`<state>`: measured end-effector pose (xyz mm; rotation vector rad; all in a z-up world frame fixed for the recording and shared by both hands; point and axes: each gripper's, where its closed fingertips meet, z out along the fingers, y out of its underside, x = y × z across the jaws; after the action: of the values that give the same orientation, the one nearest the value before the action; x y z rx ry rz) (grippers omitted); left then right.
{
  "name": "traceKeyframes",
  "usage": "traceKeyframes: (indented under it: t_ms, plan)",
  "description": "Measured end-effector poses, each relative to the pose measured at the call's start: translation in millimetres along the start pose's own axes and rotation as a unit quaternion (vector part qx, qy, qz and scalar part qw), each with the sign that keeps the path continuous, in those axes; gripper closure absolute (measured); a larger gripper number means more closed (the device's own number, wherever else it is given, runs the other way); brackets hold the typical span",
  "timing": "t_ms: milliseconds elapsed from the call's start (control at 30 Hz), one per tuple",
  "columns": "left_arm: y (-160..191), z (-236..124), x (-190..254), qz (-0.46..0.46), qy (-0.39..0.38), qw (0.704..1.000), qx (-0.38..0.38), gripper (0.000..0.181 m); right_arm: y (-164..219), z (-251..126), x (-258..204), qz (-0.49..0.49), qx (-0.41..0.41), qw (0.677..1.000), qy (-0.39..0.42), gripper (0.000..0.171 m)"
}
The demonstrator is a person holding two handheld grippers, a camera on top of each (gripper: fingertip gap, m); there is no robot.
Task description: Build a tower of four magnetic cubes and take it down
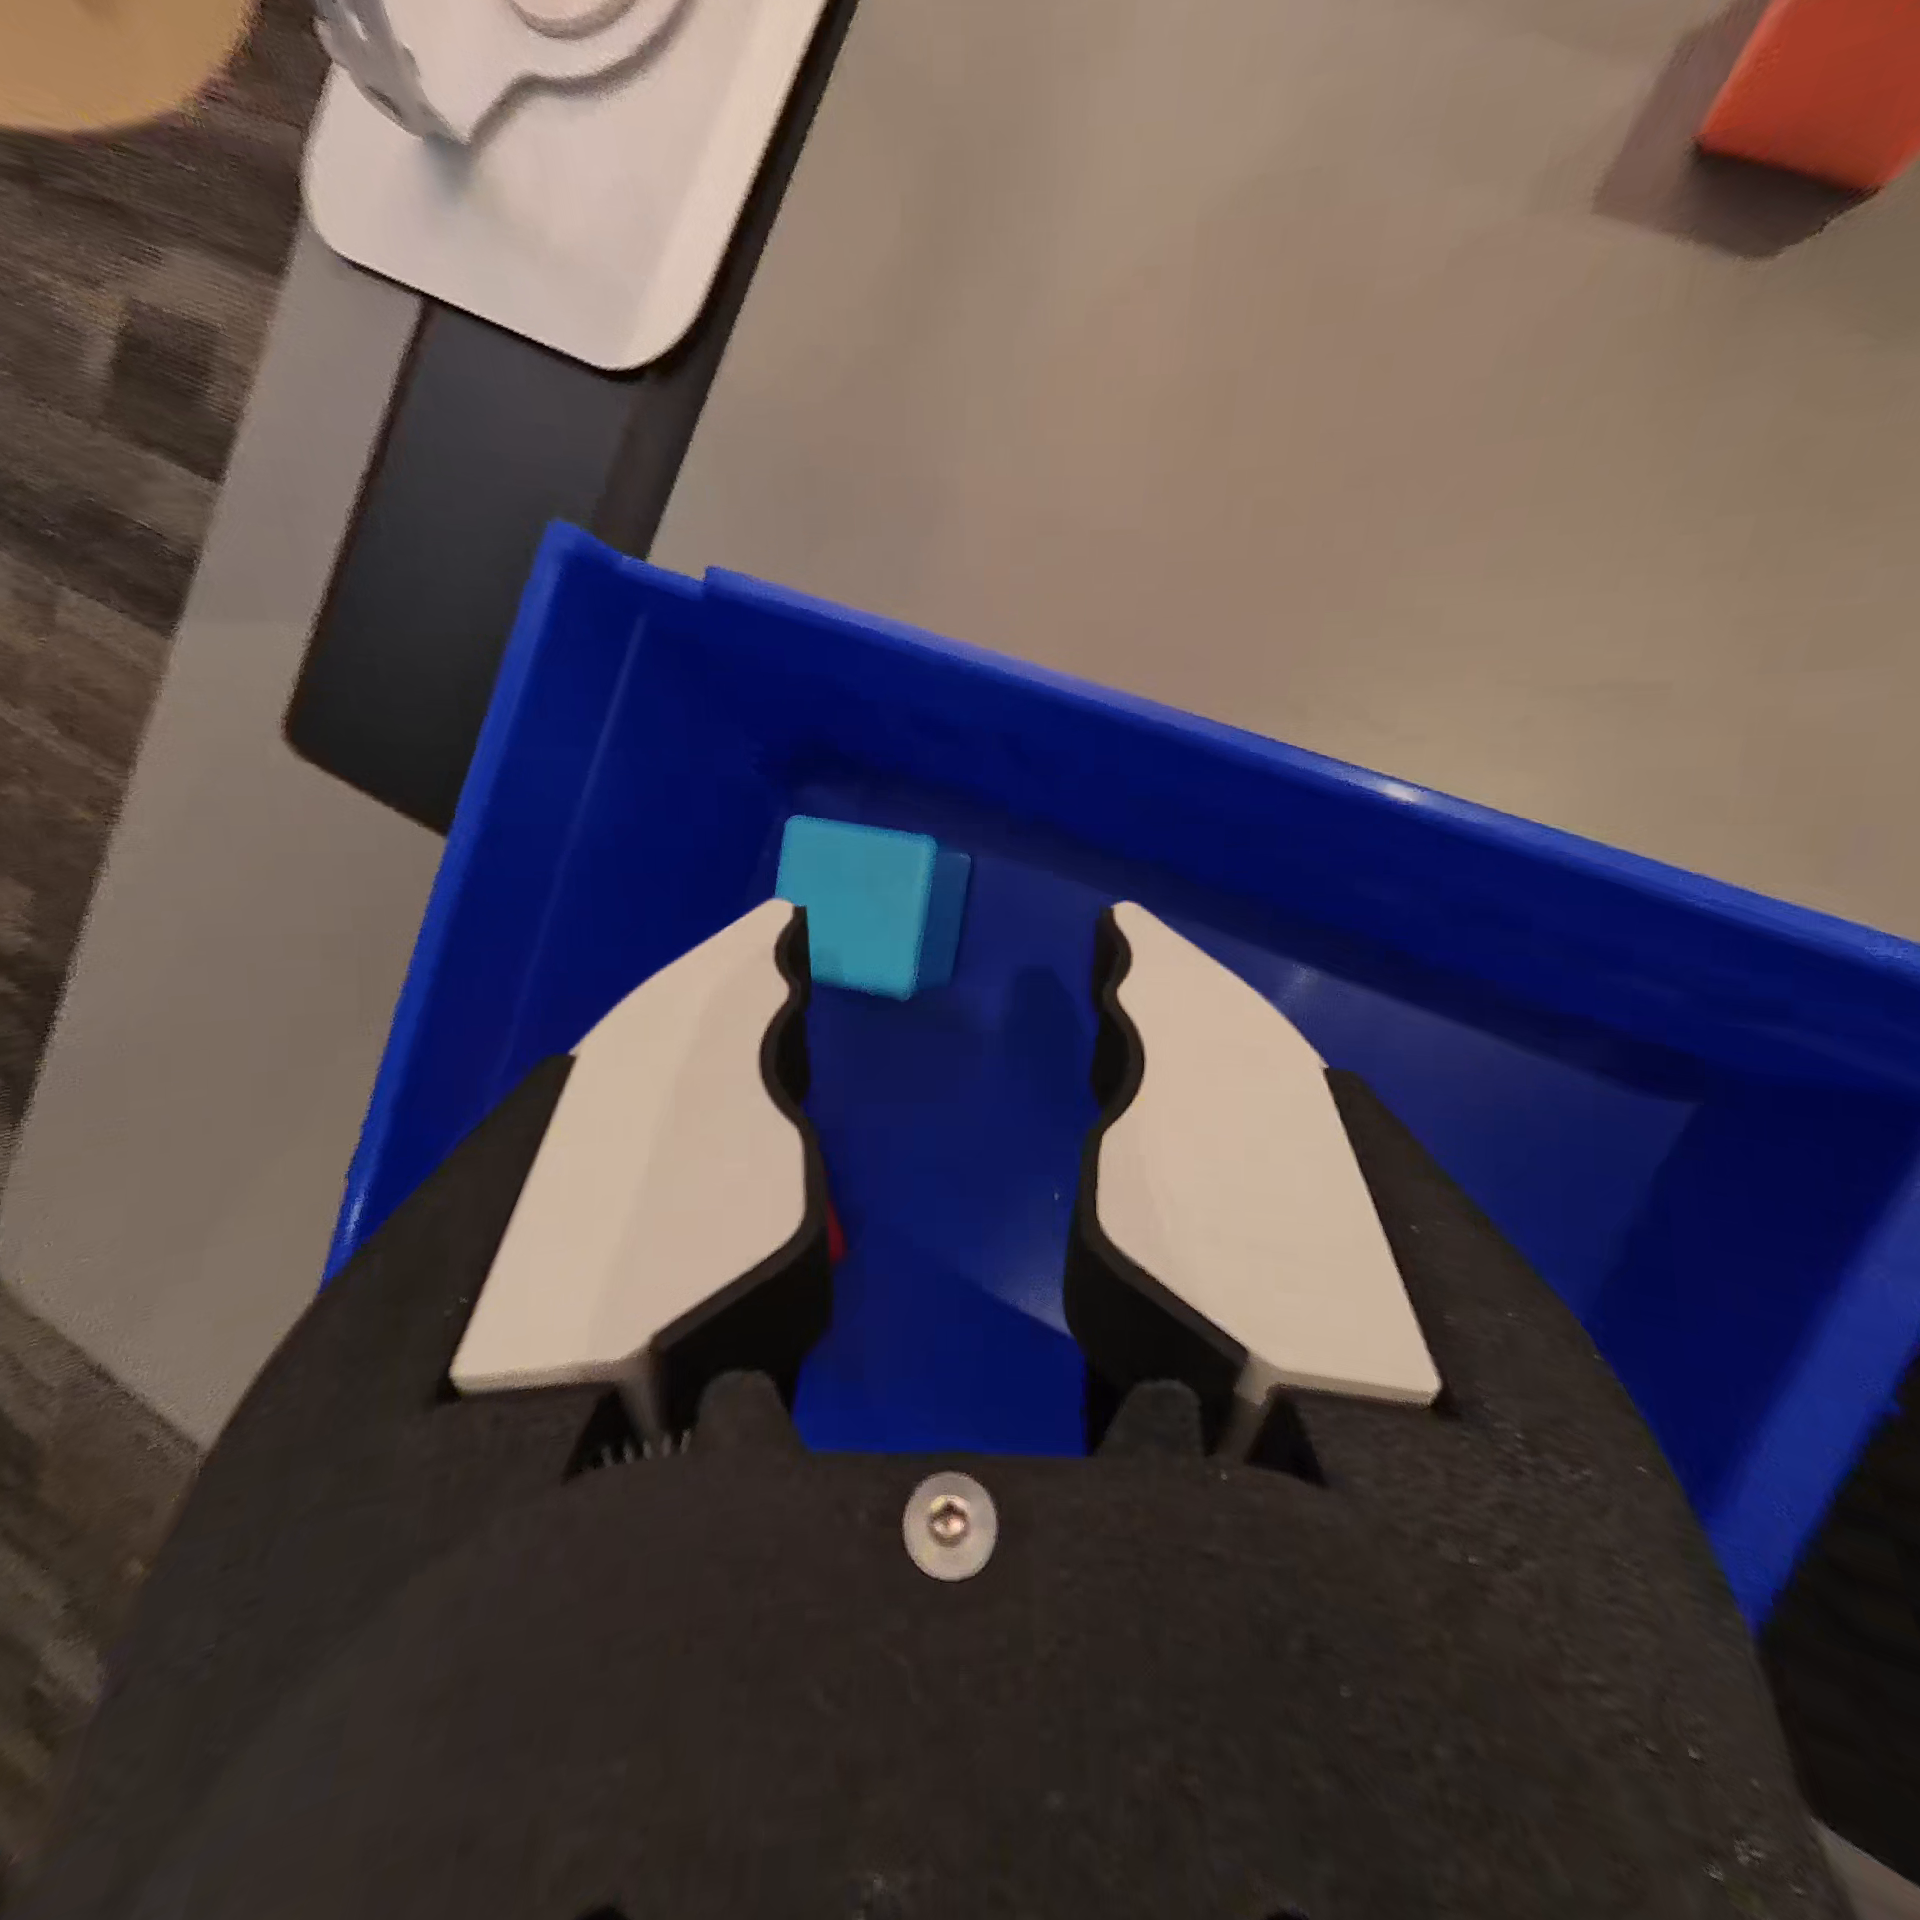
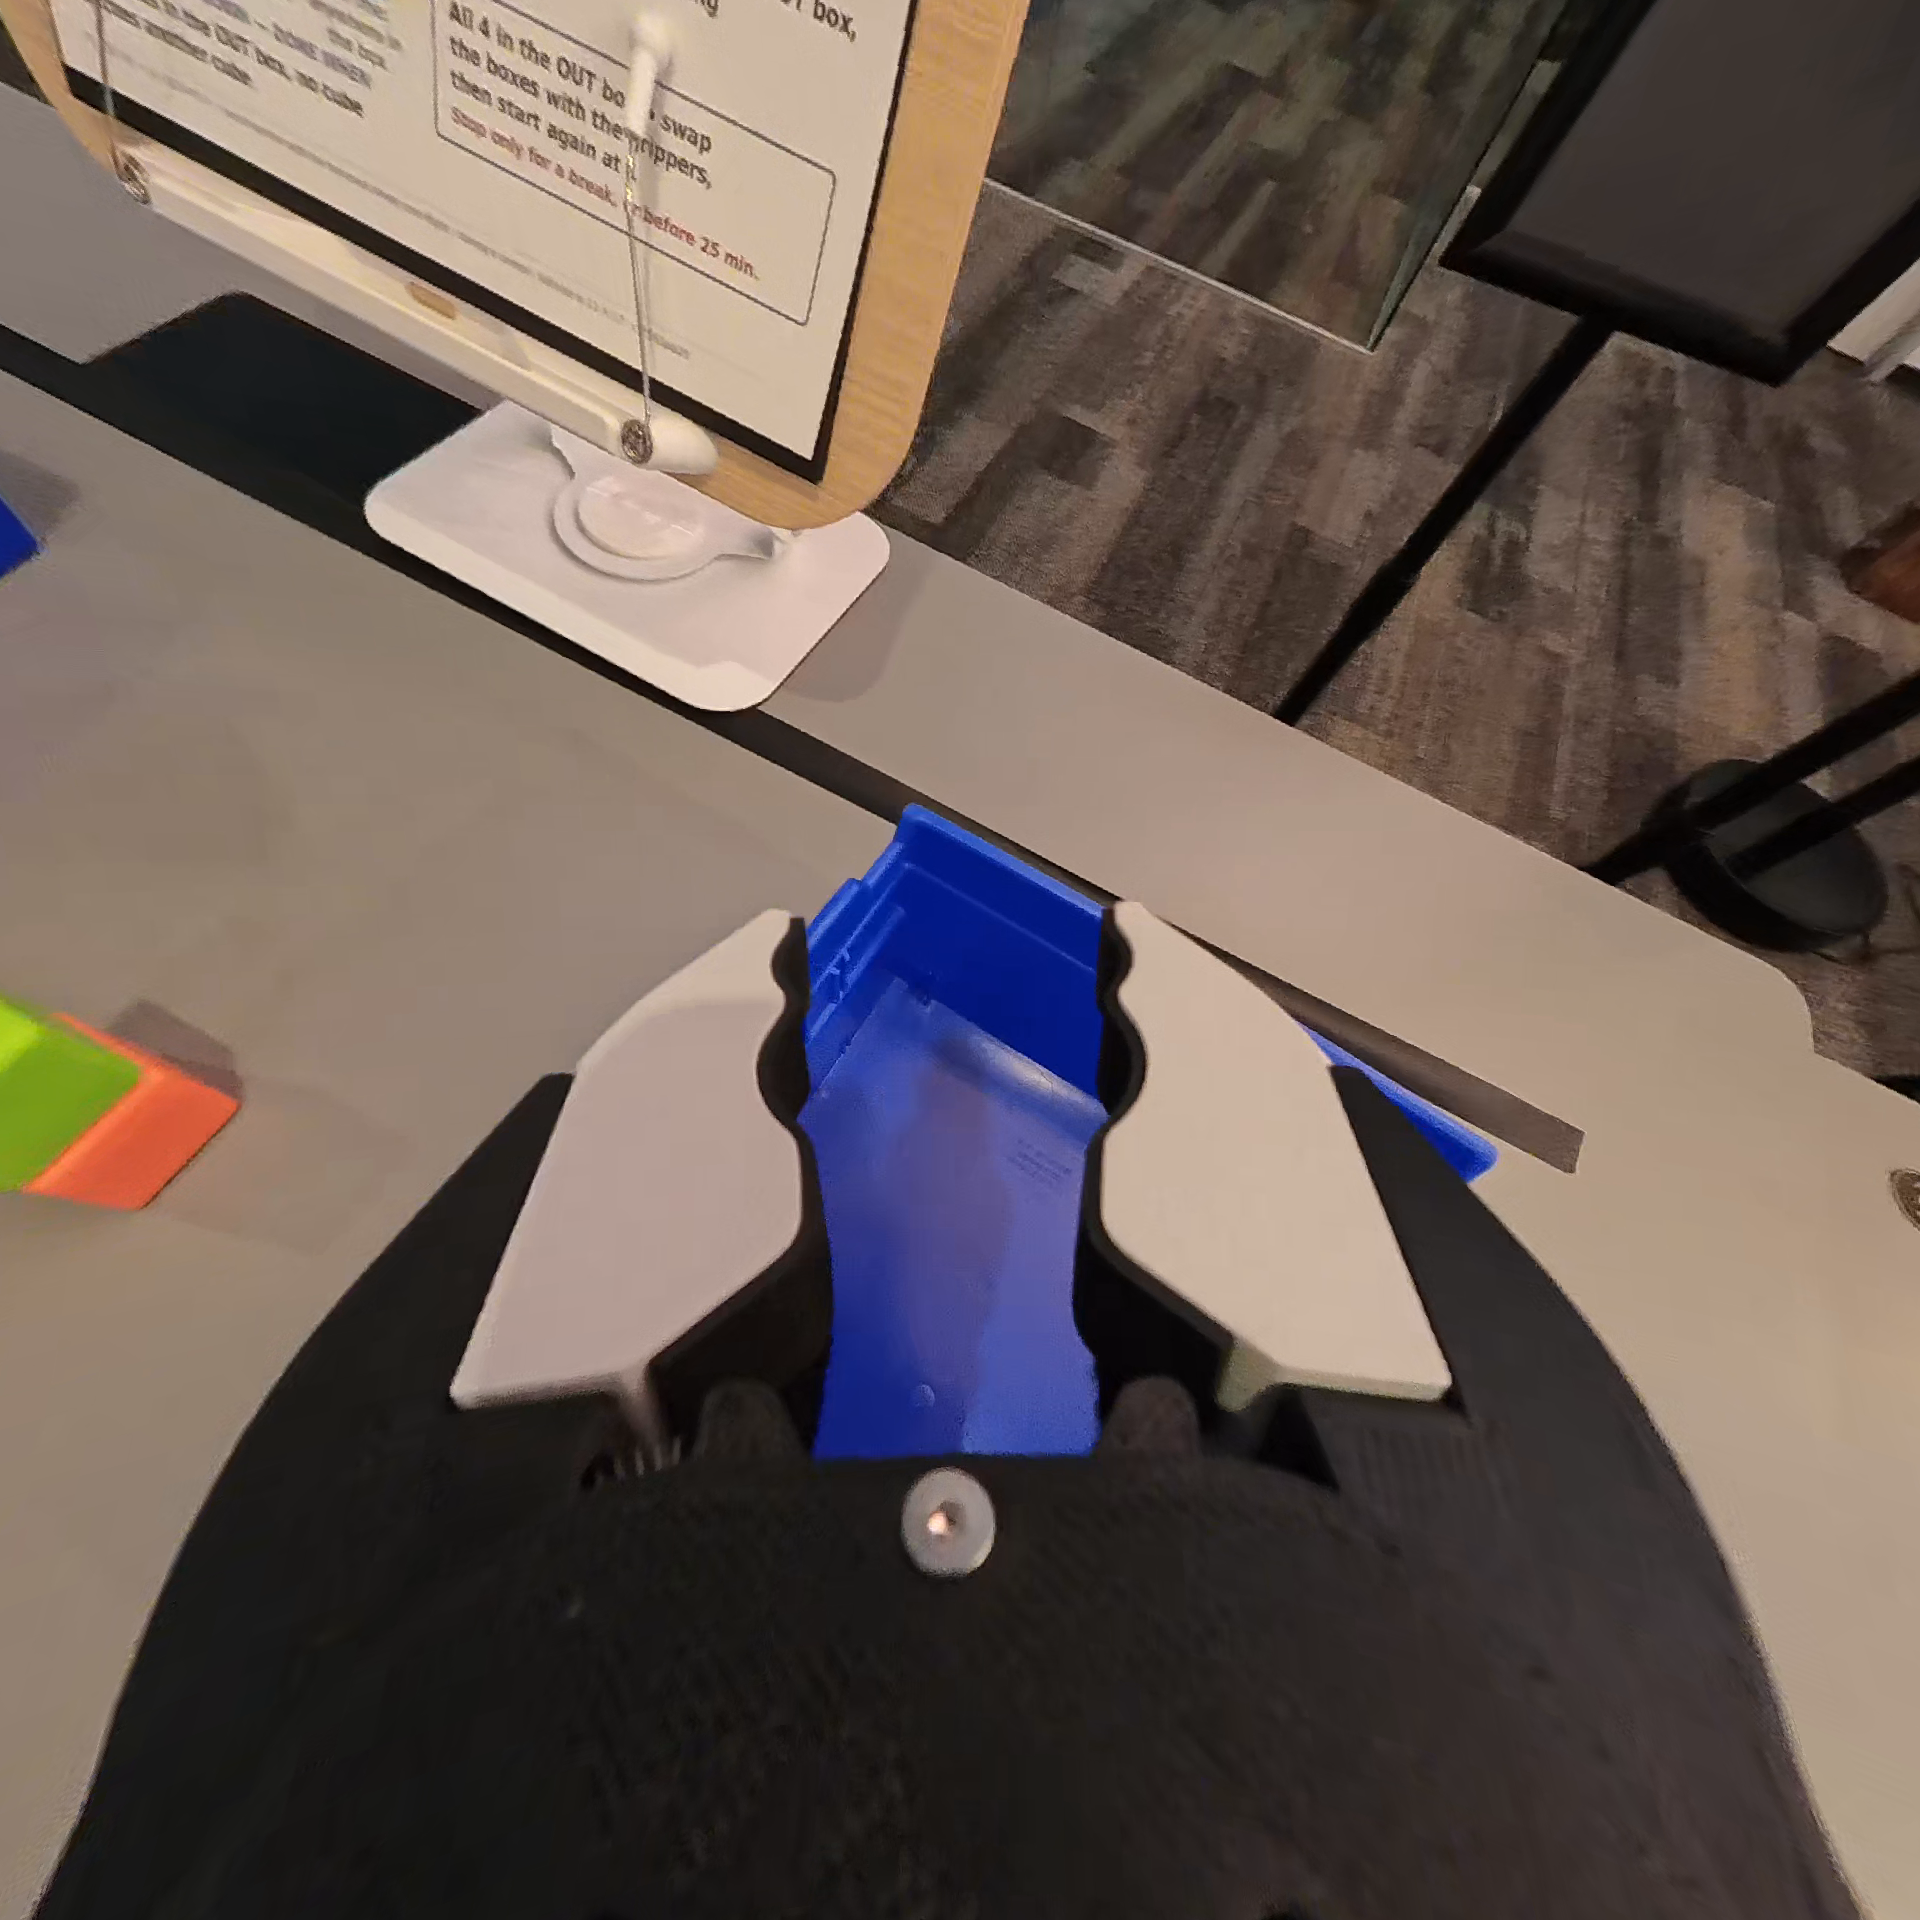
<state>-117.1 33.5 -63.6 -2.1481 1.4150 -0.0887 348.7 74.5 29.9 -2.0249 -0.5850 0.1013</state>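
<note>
Cubes are distributed as follows: one light-blue plastic cube lies on the floor of a deep-blue plastic bin, near its far wall, just beside the tip of the left tool's left finger; whether the two touch cannot be determined. A sliver of red shows beside the same finger, too small to identify. The left tool is positioned above this bin, released, with nothing between its grey fingers. In the right wrist view, a lime-green cube sits stacked on an orange cube on the grey surface, well left of the right tool. The right tool is released and empty, positioned over a second blue plastic bin with no cube visible between the fingers. At the far edge of the surface stands a wood-framed instruction board on a white base. Patterned carpet floor lies beyond.
</note>
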Motion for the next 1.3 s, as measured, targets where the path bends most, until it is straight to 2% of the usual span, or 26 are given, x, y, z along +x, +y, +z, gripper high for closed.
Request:
traceKeyframes:
  t_ms: [167, 467, 633, 767, 967, 1133, 1233, 1300]
  plan:
    - [19.5, 35.4, -16.2, 0.019, 0.015, 0.998, -0.056, 0.124, 4.9, -0.7, 6.8, -0.002, -0.005, 1.000, 0.004, 0.116]
    - [29.8, 67.3, -19.9, 0.030, 0.065, 0.994, -0.081, 0.123, 19.7, 13.3, 8.2, -0.007, -0.041, 0.999, 0.000, 0.116]
    - [35.6, 73.9, -24.1, 0.032, 0.055, 0.994, -0.085, 0.132, 26.8, 21.6, 2.5, -0.018, -0.061, 0.998, -0.012, 0.116]
    - [37.0, 73.2, -23.9, 0.031, 0.054, 0.994, -0.088, 0.132, 24.2, 21.7, -5.5, -0.004, -0.048, 0.998, -0.046, 0.116]
    - [45.4, 78.0, -23.3, 0.032, 0.044, 0.993, -0.107, 0.130, 19.0, 13.5, -1.8, 0.010, -0.029, 0.998, -0.050, 0.116]
    - [37.3, 56.6, -28.1, 0.010, 0.025, 0.996, -0.086, 0.131, 18.4, 12.7, -2.9, 0.012, -0.027, 0.998, -0.059, 0.116]
    - [22.1, 19.1, -31.9, 0.009, -0.002, 0.998, -0.065, 0.131, 17.1, 11.8, -4.1, 0.014, -0.025, 0.997, -0.065, 0.116]
    - [-4.0, -14.5, -27.9, 0.018, -0.020, 0.999, -0.027, 0.131, 15.0, 10.0, -4.5, 0.015, -0.020, 0.997, -0.069, 0.116]
